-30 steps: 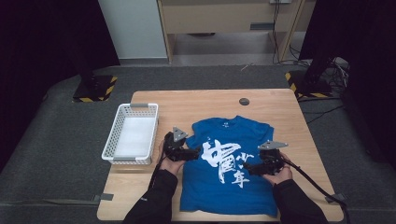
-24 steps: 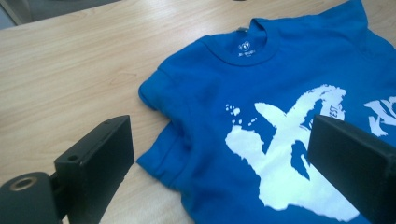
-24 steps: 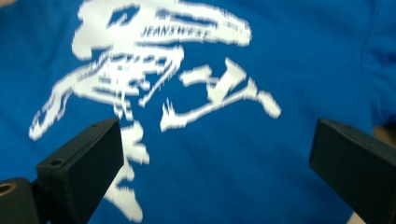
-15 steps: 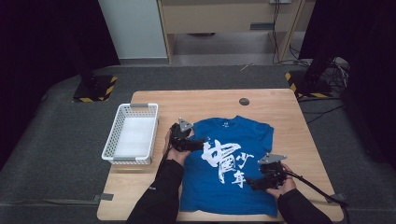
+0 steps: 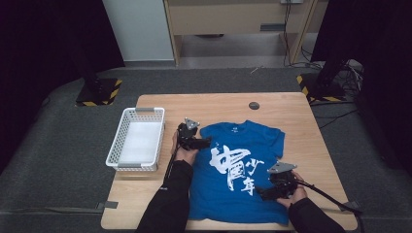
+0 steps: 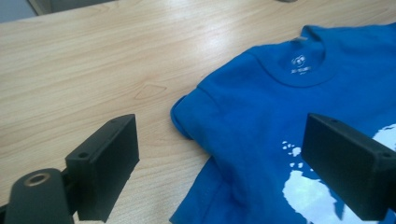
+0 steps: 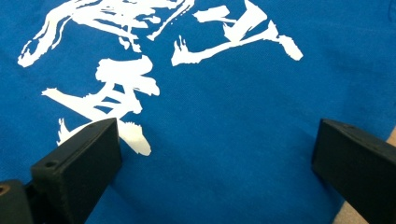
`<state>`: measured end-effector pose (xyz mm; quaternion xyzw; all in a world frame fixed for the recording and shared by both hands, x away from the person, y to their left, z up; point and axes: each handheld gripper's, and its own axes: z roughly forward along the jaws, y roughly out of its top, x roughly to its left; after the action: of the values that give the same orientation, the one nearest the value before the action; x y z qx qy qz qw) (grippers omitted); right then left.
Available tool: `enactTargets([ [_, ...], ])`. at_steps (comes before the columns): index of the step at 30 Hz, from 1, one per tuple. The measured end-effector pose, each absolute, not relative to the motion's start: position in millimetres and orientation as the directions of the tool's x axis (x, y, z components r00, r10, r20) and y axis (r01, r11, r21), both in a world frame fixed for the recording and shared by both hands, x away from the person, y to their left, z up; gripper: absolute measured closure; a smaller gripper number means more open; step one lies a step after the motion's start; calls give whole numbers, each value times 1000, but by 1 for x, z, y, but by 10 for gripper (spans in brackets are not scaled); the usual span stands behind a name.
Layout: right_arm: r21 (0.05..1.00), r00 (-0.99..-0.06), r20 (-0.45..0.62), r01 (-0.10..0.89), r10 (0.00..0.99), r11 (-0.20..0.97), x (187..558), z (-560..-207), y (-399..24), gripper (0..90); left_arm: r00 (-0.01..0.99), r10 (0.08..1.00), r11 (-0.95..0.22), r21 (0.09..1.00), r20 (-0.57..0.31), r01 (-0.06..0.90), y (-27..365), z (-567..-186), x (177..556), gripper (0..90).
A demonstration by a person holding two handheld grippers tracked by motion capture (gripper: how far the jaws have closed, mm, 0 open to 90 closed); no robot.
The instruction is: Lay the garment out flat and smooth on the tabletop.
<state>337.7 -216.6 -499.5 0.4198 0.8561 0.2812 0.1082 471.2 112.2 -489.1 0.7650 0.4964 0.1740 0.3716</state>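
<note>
We see the blue T-shirt (image 5: 243, 170) lying flat, print side up, on the wooden table (image 5: 291, 104), with its collar toward the far edge and its hem near the person's edge. A white basket (image 5: 137, 139) stands just beside the shirt, on its left.

The left gripper (image 5: 206, 142) is held low at the shirt's left sleeve, the forearm in a dark sleeve reaching forward from the bottom edge, the hand turned so the jaws point to the right across the sleeve. In the left gripper view its jaws stand wide apart, one over bare wood and one over the blue cloth, with the folded sleeve edge between them; they have just been closing slightly, and the pads do not press on the cloth.

The right gripper (image 5: 262, 193) sits near the shirt's lower right part, pointing left over the fabric. In the right gripper view its jaws stand wide, with only flat printed cloth beyond them
</note>
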Motion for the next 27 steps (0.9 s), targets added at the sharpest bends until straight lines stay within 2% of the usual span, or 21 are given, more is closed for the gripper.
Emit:
enactTargets([
  [9,578,-631,51,651,774,492,338,-500,-217,5,440,895,-250,734,-73,631,107,-504,477,194],
  [16,584,-637,49,643,769,495,338,-501,-217,4,444,891,-257,701,-95,665,103,-515,481,280],
  [23,593,-646,53,634,762,497,337,-502,-218,3,464,880,-278,684,-99,674,99,-522,481,440],
  [27,595,-650,51,630,758,500,337,-502,-218,4,472,877,-293,675,-92,677,94,-523,480,570],
])
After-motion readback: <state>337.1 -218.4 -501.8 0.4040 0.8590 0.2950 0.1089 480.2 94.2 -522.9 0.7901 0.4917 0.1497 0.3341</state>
